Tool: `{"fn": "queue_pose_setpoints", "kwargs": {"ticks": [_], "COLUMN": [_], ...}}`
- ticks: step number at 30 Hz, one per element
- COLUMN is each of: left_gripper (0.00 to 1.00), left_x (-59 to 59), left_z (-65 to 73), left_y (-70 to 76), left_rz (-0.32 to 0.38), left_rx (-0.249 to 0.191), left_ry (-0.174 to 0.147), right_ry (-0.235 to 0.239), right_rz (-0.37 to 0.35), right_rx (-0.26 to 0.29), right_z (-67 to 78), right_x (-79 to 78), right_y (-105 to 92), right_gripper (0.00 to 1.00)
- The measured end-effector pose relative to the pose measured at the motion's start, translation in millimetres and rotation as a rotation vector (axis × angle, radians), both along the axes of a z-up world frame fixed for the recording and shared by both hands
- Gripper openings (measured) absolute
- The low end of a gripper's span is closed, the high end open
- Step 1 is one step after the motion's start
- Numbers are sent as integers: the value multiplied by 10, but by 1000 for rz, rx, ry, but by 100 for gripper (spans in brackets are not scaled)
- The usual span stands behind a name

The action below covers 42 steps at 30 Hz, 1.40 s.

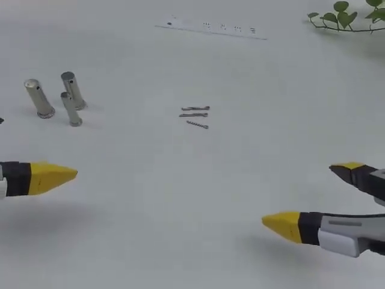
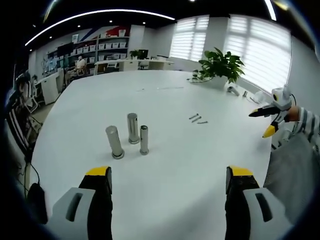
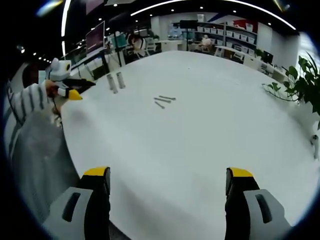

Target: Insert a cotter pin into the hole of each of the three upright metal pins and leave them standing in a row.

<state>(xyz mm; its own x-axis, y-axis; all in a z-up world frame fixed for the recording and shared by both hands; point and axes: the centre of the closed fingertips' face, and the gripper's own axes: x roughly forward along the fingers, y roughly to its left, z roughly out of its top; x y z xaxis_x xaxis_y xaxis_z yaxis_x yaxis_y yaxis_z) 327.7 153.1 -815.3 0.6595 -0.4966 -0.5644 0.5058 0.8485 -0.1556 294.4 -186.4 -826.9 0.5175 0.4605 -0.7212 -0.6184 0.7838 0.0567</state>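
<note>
Your left claw [image 2: 170, 176] stands wide open above the white desk [image 1: 180, 205] and holds nothing. Your right claw [image 3: 170, 176] is just as wide, and it too is empty. Three metal pins [image 1: 71, 90] stand upright in a close cluster at the far left of the desk. Three cotter pins [image 1: 194, 114] lie flat side by side near the middle, loose on the desk and well apart from the metal pins and both claws.

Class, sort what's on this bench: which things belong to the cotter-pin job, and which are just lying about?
For the job: three upright metal pins, three cotter pins, left gripper, right gripper.
Lying about: power strip, plant.
</note>
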Motion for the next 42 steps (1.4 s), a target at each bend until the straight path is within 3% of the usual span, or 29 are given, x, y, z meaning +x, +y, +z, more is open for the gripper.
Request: {"fn": "queue_pose_setpoints", "kwargs": {"ticks": [8, 16, 21, 26, 30, 42], "left_gripper": [92, 82, 67, 53, 50, 34], "left_x": [228, 445, 577, 653, 681, 727], "left_z": [-33, -86, -72, -89, -91, -225], "left_y": [-105, -184, -151, -135, -161, -190], "left_rz": [-42, -44, -8, 20, 22, 10], "left_rx": [14, 12, 42, 27, 5, 56], "left_ry": [-9, -11, -57, -57, -51, -37], "right_ry": [8, 17, 25, 20, 18, 11], "right_rz": [-17, -29, -32, -40, -47, -56], "right_rx": [5, 13, 1, 6, 9, 11], "right_z": [-17, -37, -52, -37, -34, -14], "right_x": [-13, -26, -29, -16, -9, -17], "right_y": [-17, -24, -48, -59, -62, -67], "right_gripper": [97, 97, 97, 97, 97, 96]}}
